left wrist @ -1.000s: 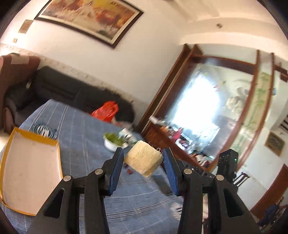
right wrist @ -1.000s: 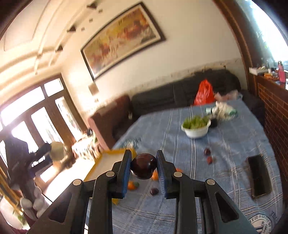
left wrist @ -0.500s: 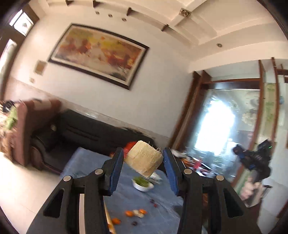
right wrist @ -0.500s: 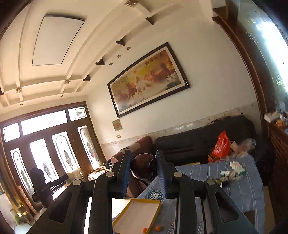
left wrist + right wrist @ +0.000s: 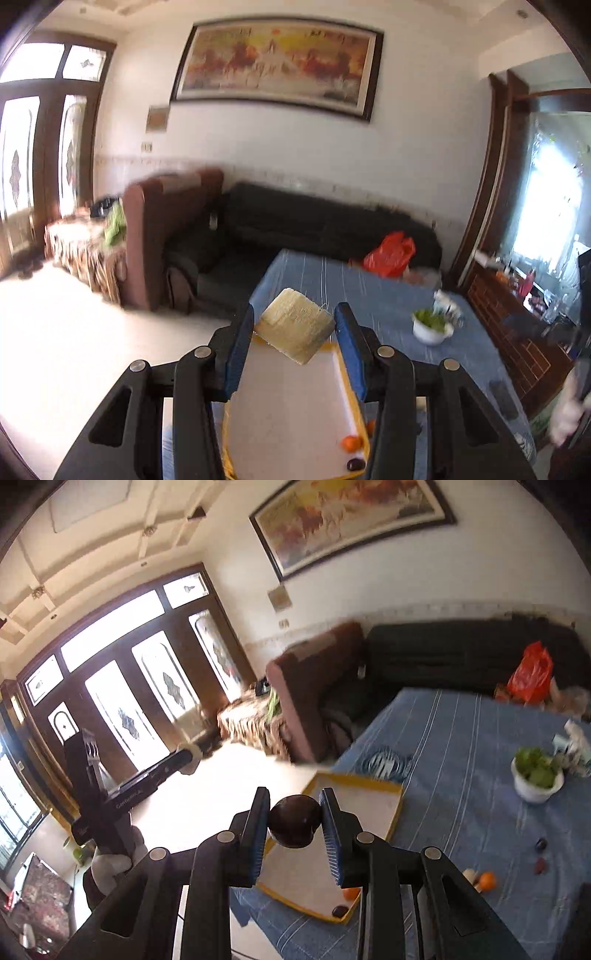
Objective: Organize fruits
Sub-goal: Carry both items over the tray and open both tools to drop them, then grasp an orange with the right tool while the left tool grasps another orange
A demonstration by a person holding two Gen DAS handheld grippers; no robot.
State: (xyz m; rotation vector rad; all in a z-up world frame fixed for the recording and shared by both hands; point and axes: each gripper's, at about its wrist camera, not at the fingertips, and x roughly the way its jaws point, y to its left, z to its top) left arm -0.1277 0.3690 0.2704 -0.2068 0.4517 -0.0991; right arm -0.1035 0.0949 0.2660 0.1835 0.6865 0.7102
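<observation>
A pale, net-wrapped fruit (image 5: pixel 295 326) is clamped between the jaws of the left gripper (image 5: pixel 295 343), tilted so that one corner hangs low. It is carried in the air above the far end of the yellow-rimmed tray (image 5: pixel 345 373). A dark, round, glossy fruit (image 5: pixel 294 820) is pinched between the jaws of the right gripper (image 5: pixel 294 825), held above the near edge of the same tray (image 5: pixel 397 805). The tray rests on the worktop (image 5: pixel 461 746), which is covered in a blue striped cloth.

An orange fruit (image 5: pixel 351 443) and a small dark one (image 5: pixel 354 464) already lie in one corner of the tray. More fruit is left loose on the cloth: an orange one (image 5: pixel 487 880) and two small dark ones (image 5: pixel 541 854). A white bowl of greens (image 5: pixel 537 777) stands further along.

Both loads appear to be meant for the tray, so the task is judged partly done.

Several risks are seen from here. The dark fruit is smooth and gripped only at its sides, so it could slip out if the jaws are loosened early or the gripper is swung quickly. A round fruit released from a height could bounce or roll over the low rim. The netted fruit is held askew and may twist when it is set down. With both grippers aimed at one tray, a collision between them is possible. The scene is blurred, which makes the height above the tray hard to judge.
</observation>
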